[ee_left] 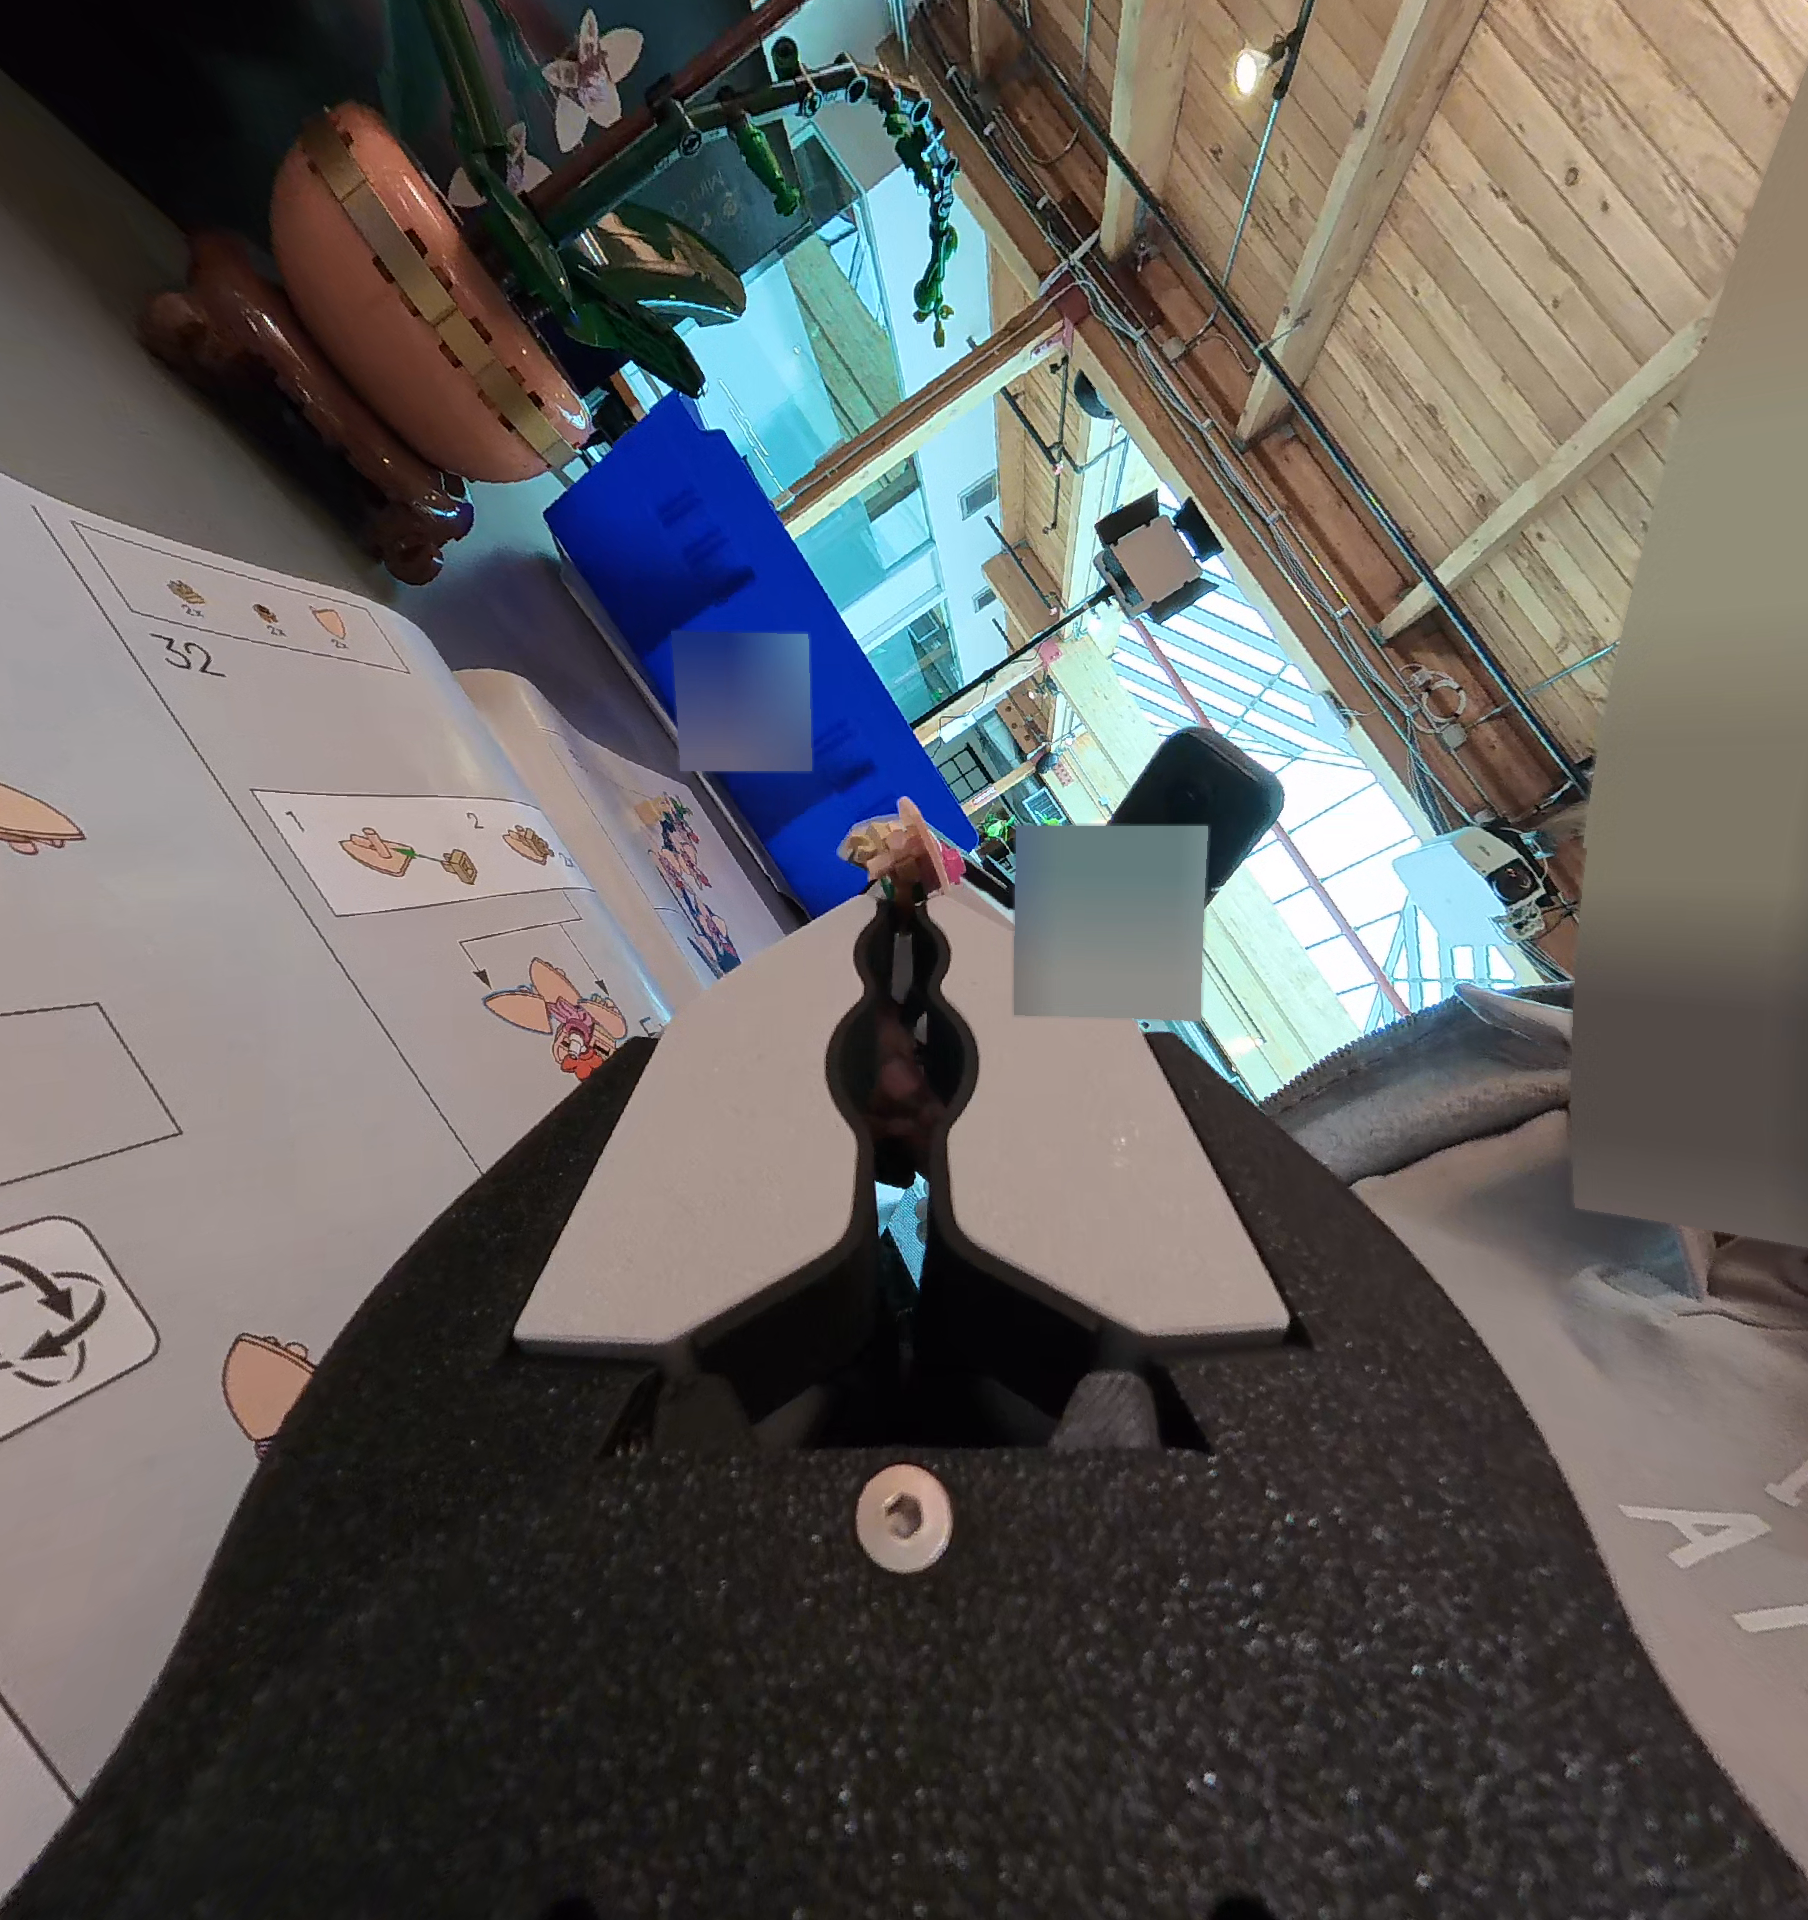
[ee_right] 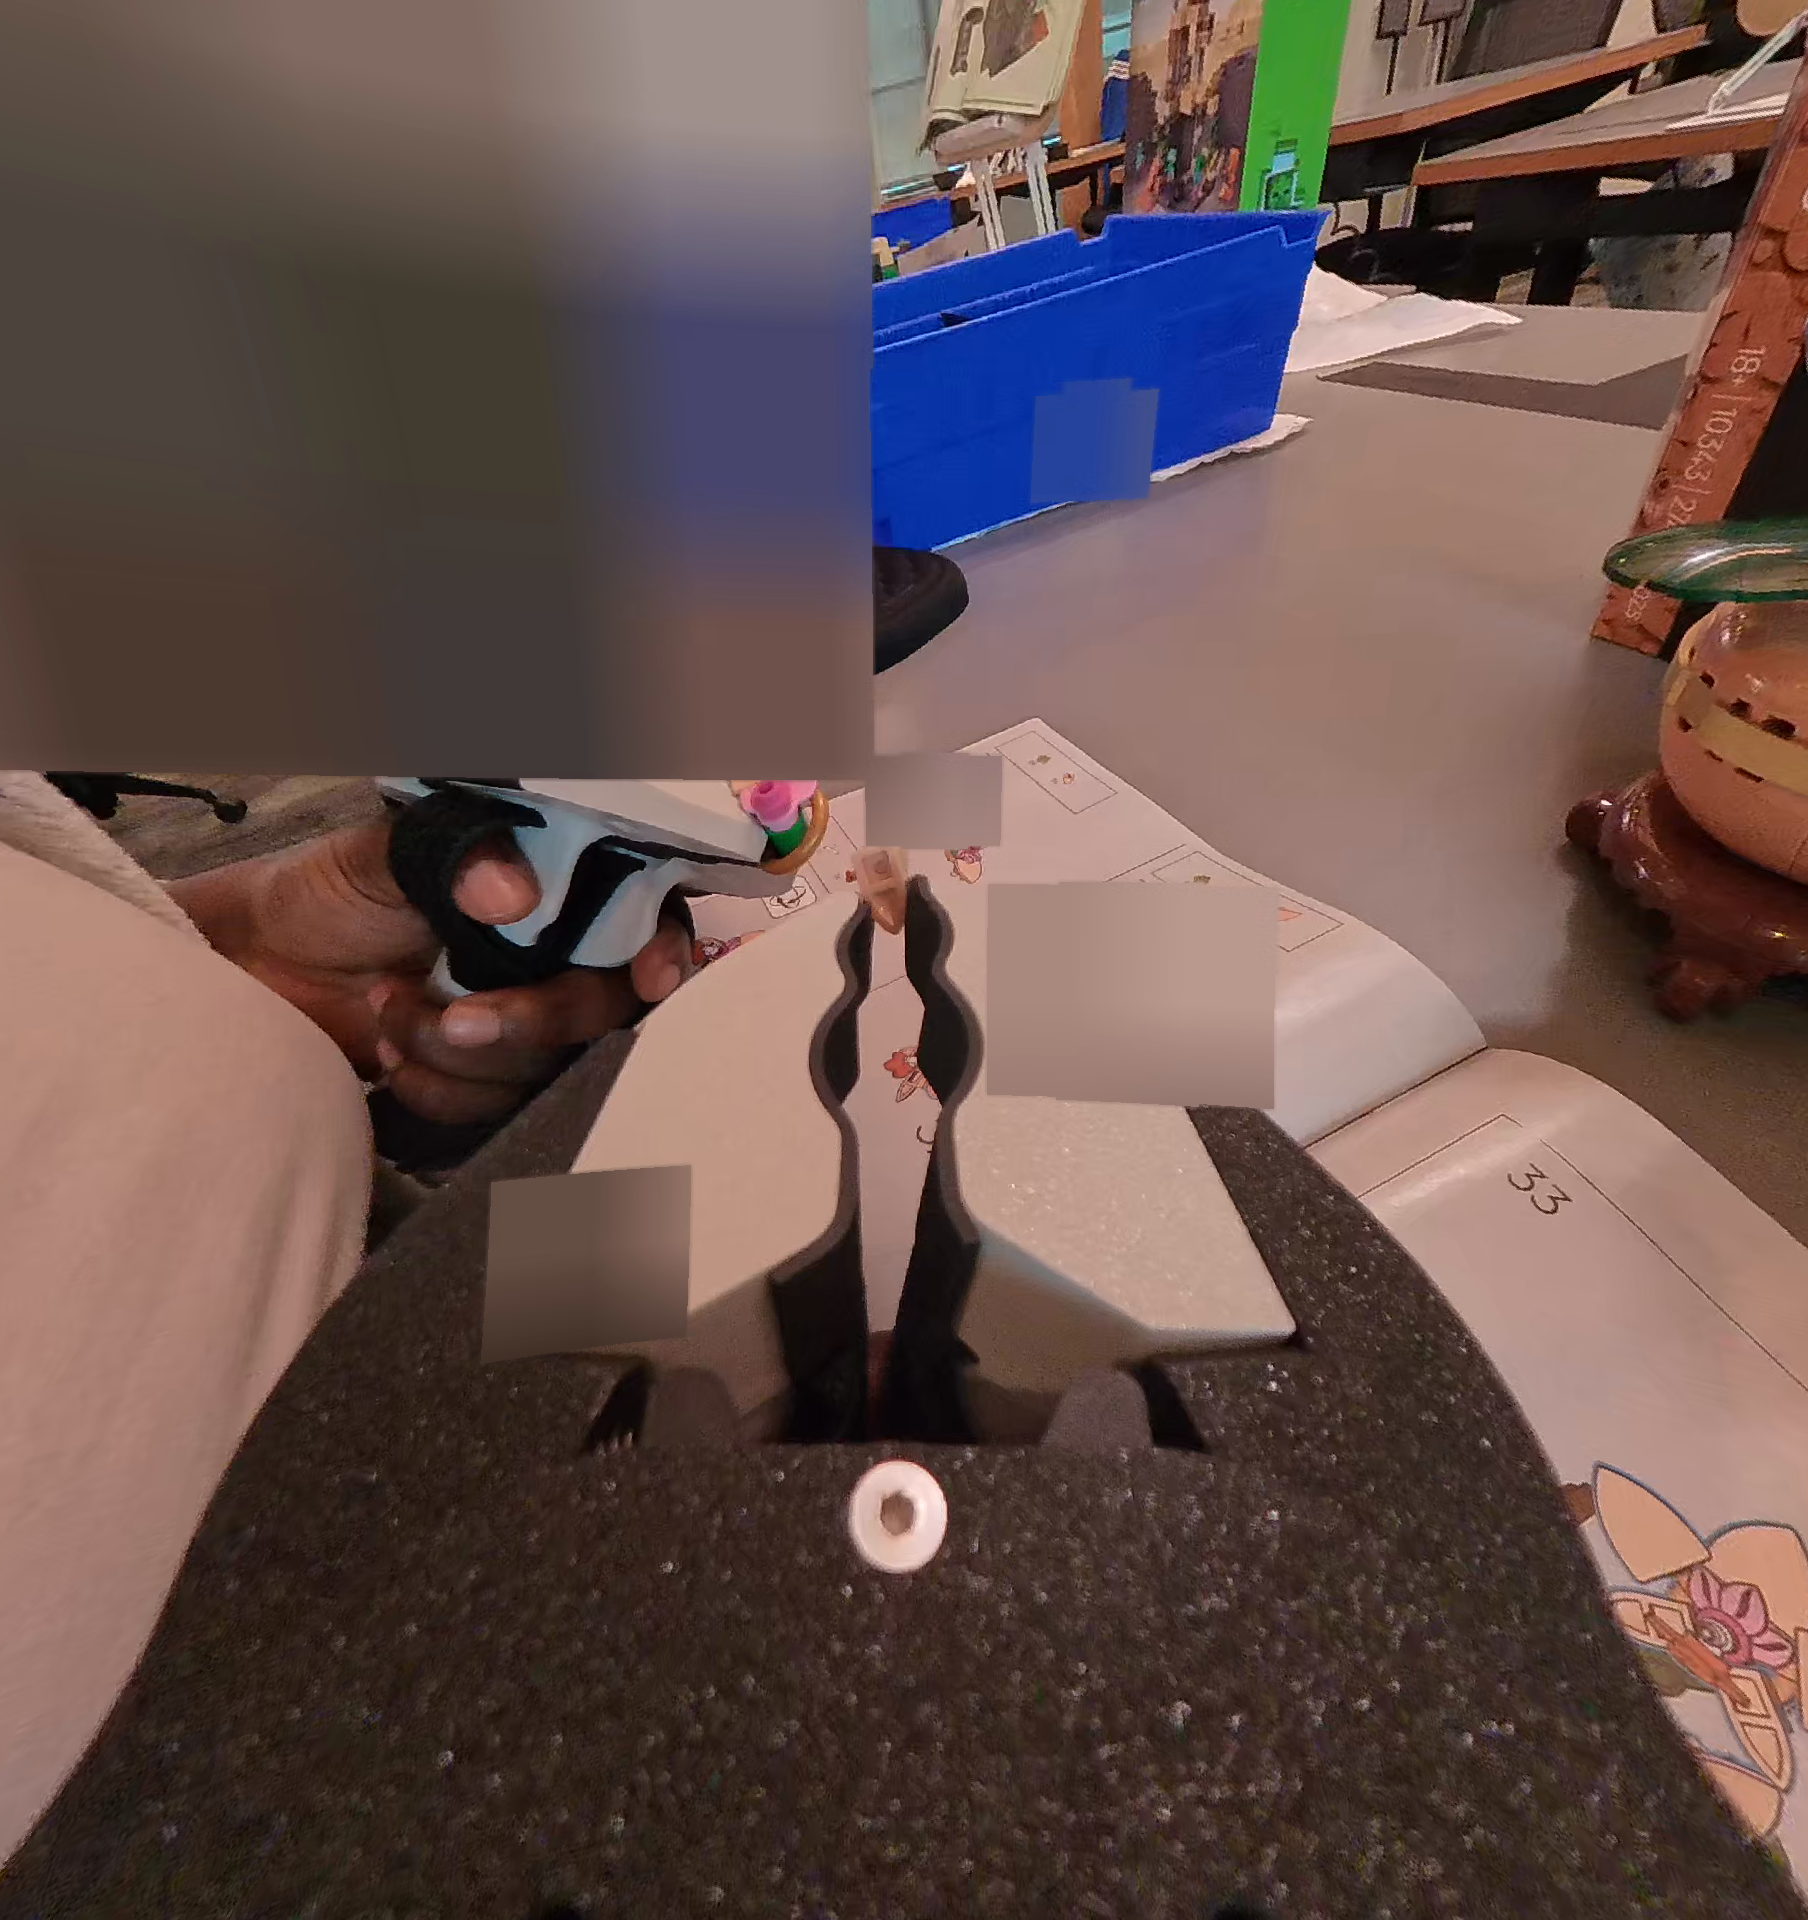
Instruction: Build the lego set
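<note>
Well into the build by the look of it: pink pot point(ee_left: 412, 301) on its brown stand with green stems and leaves already up, sitting well beyond the fingers. Left gripper point(ee_left: 898, 909) clamped shut on a small flower sub-assembly point(ee_left: 900, 847) poking out right at the fingertips. Right gripper point(ee_right: 887, 902) pinching a tiny tan piece point(ee_right: 882, 878) between its tips, just short of the flower. Open instruction booklet point(ee_right: 1565, 1226) lying under both. Probably still several blooms to finish and mount on the stems.
</note>
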Motion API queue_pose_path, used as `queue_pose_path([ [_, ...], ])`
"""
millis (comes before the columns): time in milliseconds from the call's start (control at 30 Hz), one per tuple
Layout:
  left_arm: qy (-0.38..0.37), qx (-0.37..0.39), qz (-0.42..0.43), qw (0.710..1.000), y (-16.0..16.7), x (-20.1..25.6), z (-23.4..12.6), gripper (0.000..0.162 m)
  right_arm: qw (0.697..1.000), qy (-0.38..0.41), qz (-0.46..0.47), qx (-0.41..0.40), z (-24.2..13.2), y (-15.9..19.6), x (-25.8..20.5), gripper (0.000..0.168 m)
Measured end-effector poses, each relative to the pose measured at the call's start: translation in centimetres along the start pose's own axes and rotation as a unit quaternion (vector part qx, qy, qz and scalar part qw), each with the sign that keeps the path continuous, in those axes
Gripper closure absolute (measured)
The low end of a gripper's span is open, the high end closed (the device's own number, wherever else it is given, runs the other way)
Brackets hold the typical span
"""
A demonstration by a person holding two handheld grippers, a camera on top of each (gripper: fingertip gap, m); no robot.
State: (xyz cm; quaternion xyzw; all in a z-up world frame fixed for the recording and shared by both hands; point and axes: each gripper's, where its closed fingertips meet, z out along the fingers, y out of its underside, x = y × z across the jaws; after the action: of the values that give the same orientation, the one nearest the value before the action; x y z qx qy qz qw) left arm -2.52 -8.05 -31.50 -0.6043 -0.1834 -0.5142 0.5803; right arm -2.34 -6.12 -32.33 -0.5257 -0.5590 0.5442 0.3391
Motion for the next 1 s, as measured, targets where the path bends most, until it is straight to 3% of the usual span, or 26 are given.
queue_pose_path([
  [1000,0.007,0.001,0.009,1.0,0.03,0.19,-0.02,0.16,0.998,0.038,-0.037,0.019,-0.4,-0.45,0.15,0.163],
])
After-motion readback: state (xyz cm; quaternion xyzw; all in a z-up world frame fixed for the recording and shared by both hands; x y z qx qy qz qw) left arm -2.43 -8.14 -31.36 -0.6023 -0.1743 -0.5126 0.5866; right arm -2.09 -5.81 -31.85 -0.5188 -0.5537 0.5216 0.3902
